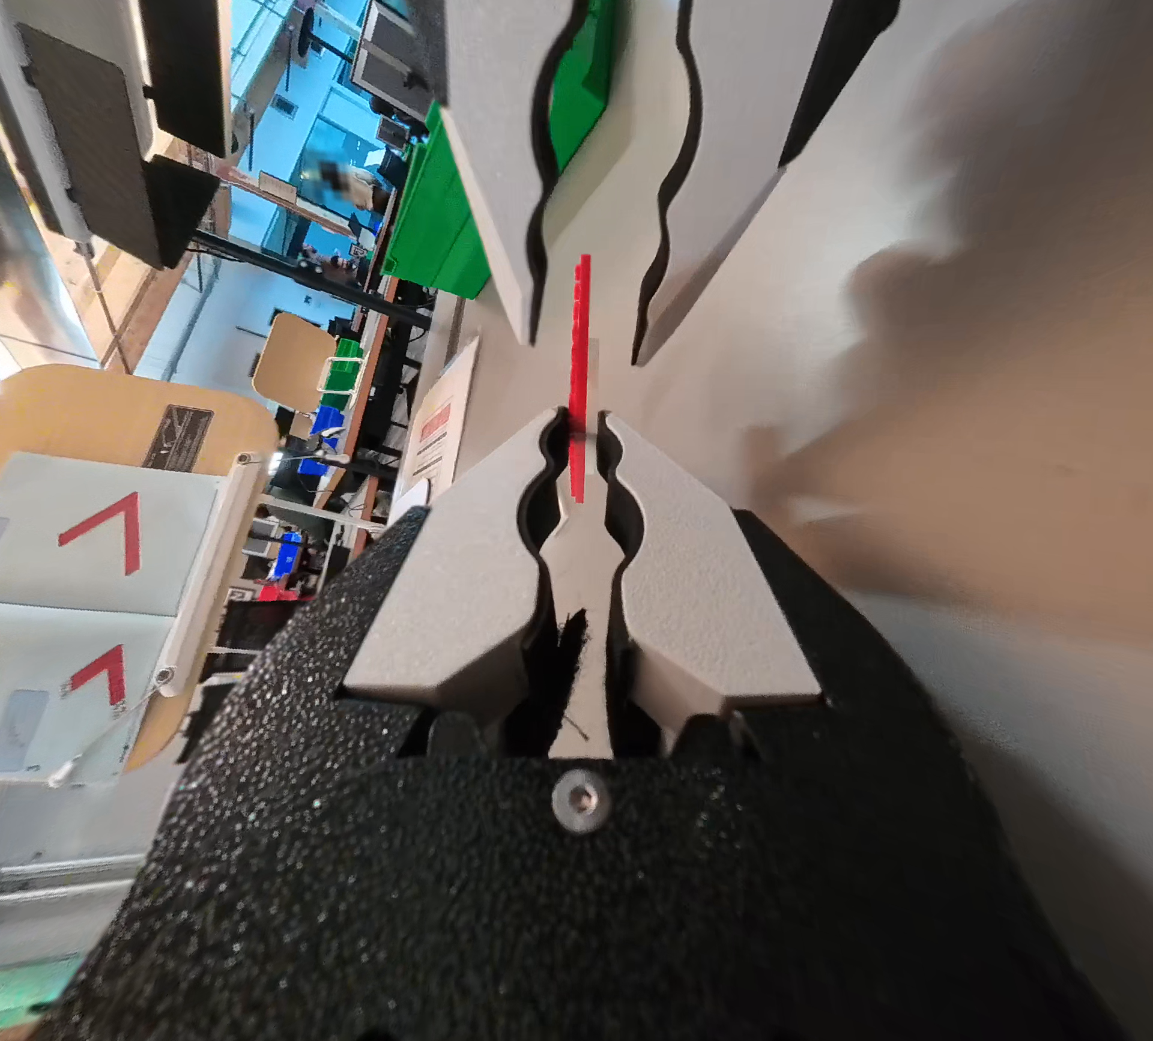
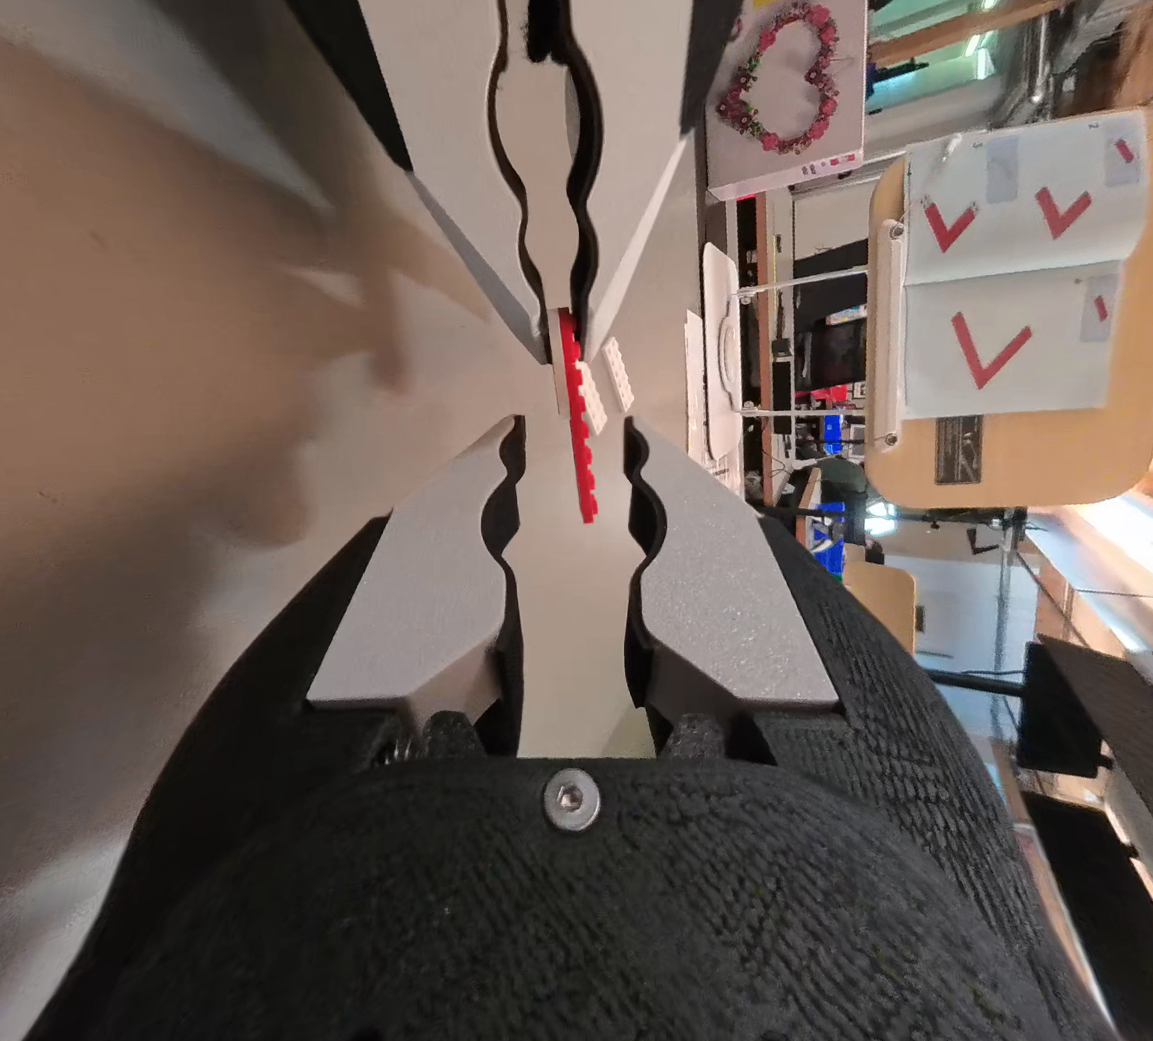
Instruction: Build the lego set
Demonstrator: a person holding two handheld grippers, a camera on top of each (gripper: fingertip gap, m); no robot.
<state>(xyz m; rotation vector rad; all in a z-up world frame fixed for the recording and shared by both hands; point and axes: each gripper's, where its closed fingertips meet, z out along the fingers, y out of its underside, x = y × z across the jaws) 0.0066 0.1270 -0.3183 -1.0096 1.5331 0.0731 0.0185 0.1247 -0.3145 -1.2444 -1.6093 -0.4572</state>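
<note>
A thin red lego plate is seen edge-on, and my left gripper is shut on its near end. My right gripper faces it from the other side, open, with its fingers on either side of the plate's far end and apart from it. In the right wrist view my right gripper is open around the red plate, and the left gripper pinches the plate's other end. A small white plate sits against the red plate. A second white plate lies just beside it.
The white table lies under both grippers. A green bin stands at its far edge. The lego box with a flower heart picture stands at the table's end. An open instruction booklet rests on a stand by a chair.
</note>
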